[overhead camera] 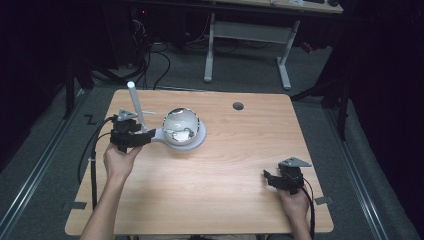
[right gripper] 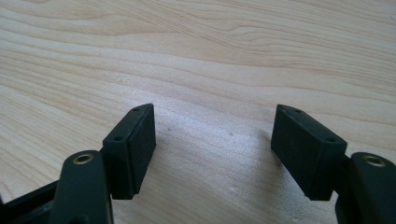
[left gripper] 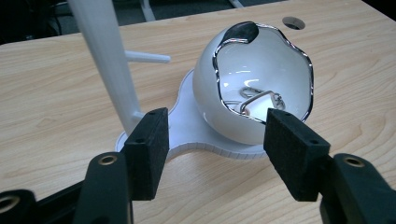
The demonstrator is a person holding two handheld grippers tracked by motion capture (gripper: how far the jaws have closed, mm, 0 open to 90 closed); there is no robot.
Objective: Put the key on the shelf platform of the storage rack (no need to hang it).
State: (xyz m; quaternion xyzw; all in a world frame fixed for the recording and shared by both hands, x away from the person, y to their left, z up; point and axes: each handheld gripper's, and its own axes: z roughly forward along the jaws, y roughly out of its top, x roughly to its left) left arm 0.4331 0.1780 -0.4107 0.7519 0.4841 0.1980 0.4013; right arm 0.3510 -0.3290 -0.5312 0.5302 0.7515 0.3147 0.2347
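on pale wood, glossy white egg-shaped bowl (left gripper: 252, 88) with chrome rim, left gripper (left gripper: 215, 140) open, empty

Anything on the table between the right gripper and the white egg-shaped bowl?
No. In the high view only bare wooden table lies between the right gripper and the white egg-shaped bowl; its open jaws face bare wood.

We see a light wood table (overhead camera: 225, 165) with a round cable hole (overhead camera: 238, 106) near its far edge. On it at far left sits a white stand (overhead camera: 187, 142): flat base, upright post (overhead camera: 135, 102), egg-shaped bowl (left gripper: 261, 88).
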